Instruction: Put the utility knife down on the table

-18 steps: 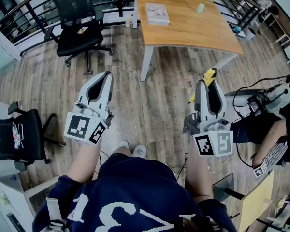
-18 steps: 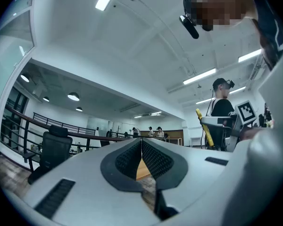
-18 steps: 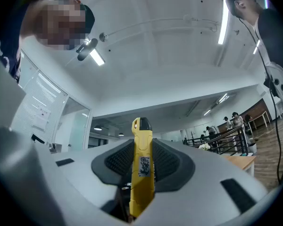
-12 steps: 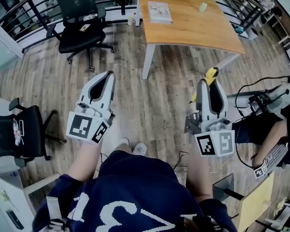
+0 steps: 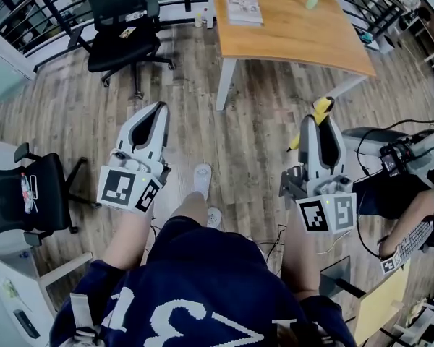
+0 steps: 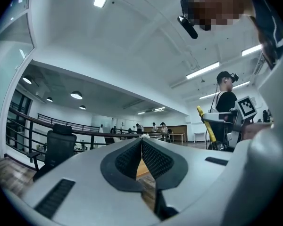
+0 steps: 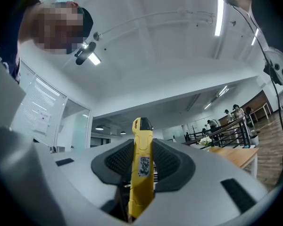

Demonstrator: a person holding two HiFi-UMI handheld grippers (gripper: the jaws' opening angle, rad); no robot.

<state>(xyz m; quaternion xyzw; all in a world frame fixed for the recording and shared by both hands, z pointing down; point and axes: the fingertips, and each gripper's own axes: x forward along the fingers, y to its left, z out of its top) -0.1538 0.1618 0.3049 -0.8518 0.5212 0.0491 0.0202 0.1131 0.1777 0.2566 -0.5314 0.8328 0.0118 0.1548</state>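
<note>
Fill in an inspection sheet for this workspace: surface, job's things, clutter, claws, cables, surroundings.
Surface: wooden table, ahead of both claws, beyond the plank floor.
Job's things: yellow utility knife, not yet on the table.
Clutter: booklet and small bottle on the table.
Claws: left claw shut, empty; right claw shut on the utility knife.
Cables: thin cable on the floor.
Surroundings: black office chair, second chair, keyboard at right.

The person's white shoe [image 5: 202, 179] now sits clearly farther forward, nearer the light wooden table [image 5: 296, 27]; that table, and the black office chair [image 5: 123, 45] left of it, lie higher in the head view.
</note>
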